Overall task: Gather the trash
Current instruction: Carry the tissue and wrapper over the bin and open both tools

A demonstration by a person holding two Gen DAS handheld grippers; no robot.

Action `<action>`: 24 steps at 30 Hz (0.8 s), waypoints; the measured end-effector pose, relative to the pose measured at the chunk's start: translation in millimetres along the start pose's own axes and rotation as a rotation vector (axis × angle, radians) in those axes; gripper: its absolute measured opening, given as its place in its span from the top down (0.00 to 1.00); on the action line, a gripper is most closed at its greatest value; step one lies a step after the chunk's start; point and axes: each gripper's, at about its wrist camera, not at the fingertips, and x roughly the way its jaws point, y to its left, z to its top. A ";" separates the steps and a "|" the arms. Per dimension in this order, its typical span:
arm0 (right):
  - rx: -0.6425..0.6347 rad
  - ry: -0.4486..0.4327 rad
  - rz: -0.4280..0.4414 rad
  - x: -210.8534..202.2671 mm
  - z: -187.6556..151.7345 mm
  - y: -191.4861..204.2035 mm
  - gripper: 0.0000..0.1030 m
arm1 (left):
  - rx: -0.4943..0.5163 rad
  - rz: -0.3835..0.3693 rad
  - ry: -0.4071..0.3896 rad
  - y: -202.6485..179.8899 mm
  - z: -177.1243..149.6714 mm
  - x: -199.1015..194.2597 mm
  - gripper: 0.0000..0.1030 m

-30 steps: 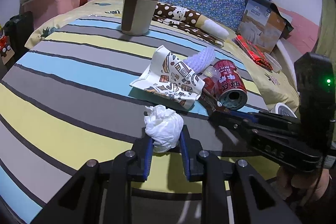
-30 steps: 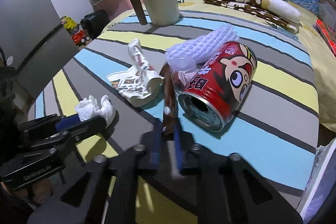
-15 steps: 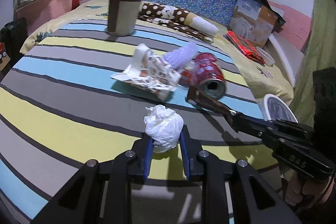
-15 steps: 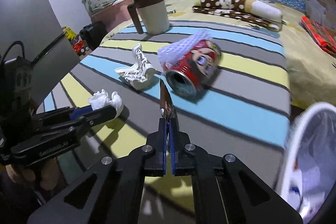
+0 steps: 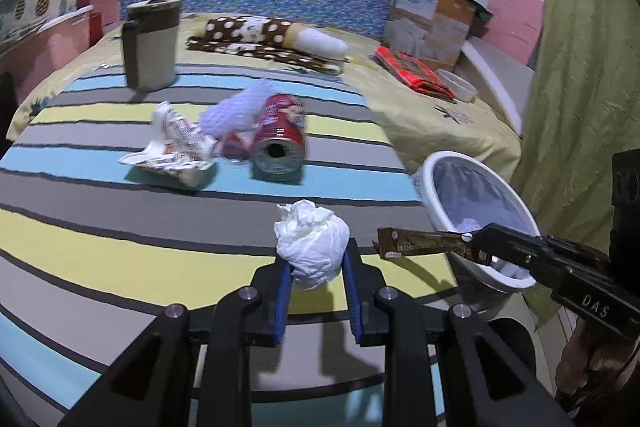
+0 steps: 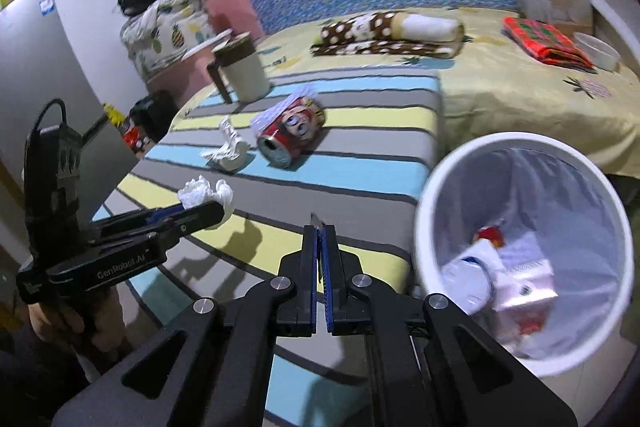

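Observation:
My left gripper [image 5: 316, 267] is shut on a crumpled white tissue [image 5: 312, 243], held above the striped table [image 5: 120, 239]; it also shows in the right wrist view [image 6: 204, 193]. My right gripper [image 6: 319, 239] is shut on a flat brown wrapper [image 5: 420, 247], seen edge-on in its own view [image 6: 316, 221]. A white trash bin [image 6: 424, 227] lined with a bag stands to the right of the table and holds several pieces of trash. A red can [image 5: 280, 139], a printed paper wrapper [image 5: 176, 151] and white foam netting [image 5: 236, 111] lie on the table.
A beige mug with a brown lid [image 5: 150, 45] stands at the table's far left. Behind it is a bed with a dotted brown roll [image 5: 264, 41], a red packet [image 5: 412, 75] and a cardboard box [image 5: 428, 19]. A green curtain [image 5: 580, 67] hangs on the right.
Both grippers have pulled back from the trash pile and swung right toward the bin. The brown wrapper has been lifted off the table beside the can.

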 end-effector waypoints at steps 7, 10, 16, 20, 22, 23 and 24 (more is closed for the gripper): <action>0.047 -0.050 -0.034 -17.8 -5.1 -17.6 0.95 | 0.044 -0.038 0.020 -28.5 -0.3 5.3 0.76; 0.057 -0.068 -0.045 -21.8 -4.5 -21.7 0.96 | 0.063 -0.054 0.028 -39.7 0.9 9.4 0.76; 0.059 -0.114 -0.063 -31.7 2.7 -29.1 0.96 | 0.094 -0.078 0.034 -57.0 4.9 15.6 0.76; 0.067 -0.151 -0.086 -38.3 8.3 -38.1 0.96 | 0.112 -0.093 0.034 -67.5 8.9 19.4 0.76; 0.078 -0.165 -0.100 -41.4 8.5 -43.7 0.96 | 0.126 -0.102 0.033 -73.4 11.3 21.5 0.76; 0.083 -0.170 -0.109 -42.7 8.1 -47.5 0.96 | 0.131 -0.108 0.033 -76.5 12.0 22.3 0.76; 0.089 -0.175 -0.117 -43.8 8.0 -50.8 0.96 | 0.137 -0.113 0.033 -79.5 13.1 24.5 0.76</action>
